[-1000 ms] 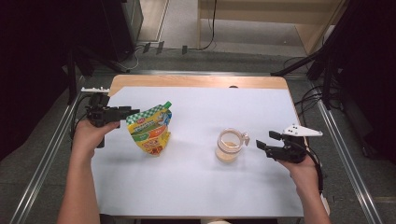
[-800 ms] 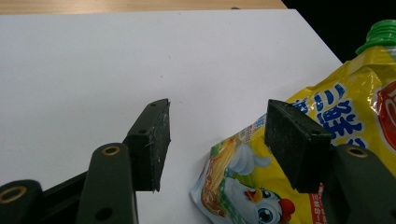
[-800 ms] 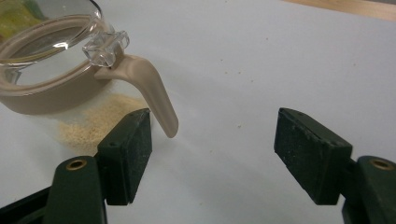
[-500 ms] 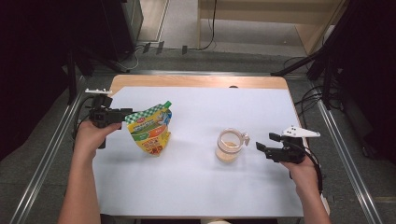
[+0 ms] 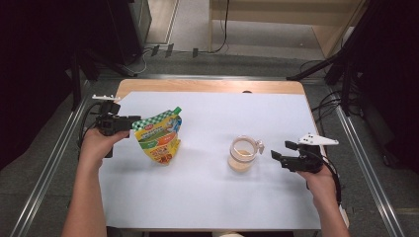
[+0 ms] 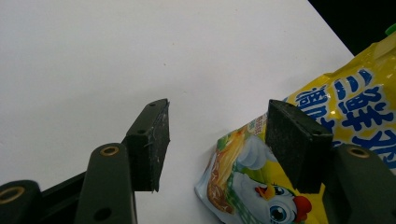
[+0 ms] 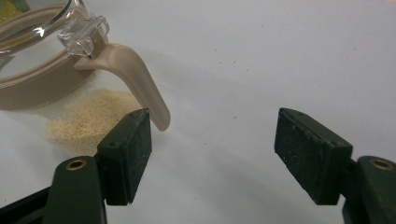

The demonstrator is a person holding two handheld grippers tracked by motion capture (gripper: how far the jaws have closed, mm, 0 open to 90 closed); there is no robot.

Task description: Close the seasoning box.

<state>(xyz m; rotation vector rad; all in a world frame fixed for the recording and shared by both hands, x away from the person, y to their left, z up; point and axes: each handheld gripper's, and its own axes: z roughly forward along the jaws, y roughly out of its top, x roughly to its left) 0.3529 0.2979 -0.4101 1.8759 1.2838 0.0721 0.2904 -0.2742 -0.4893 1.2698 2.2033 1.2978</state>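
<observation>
The yellow pouch (image 5: 159,139) stands on the white table (image 5: 207,197), well left of the glass jar (image 5: 242,154). The left gripper view adds a printed chicken low on the pouch (image 6: 299,154), just off the left gripper (image 5: 129,122), whose jaws stand apart, empty. The right gripper (image 7: 212,154), right of the jar, gapes beside its beige clasp (image 7: 135,79).
</observation>
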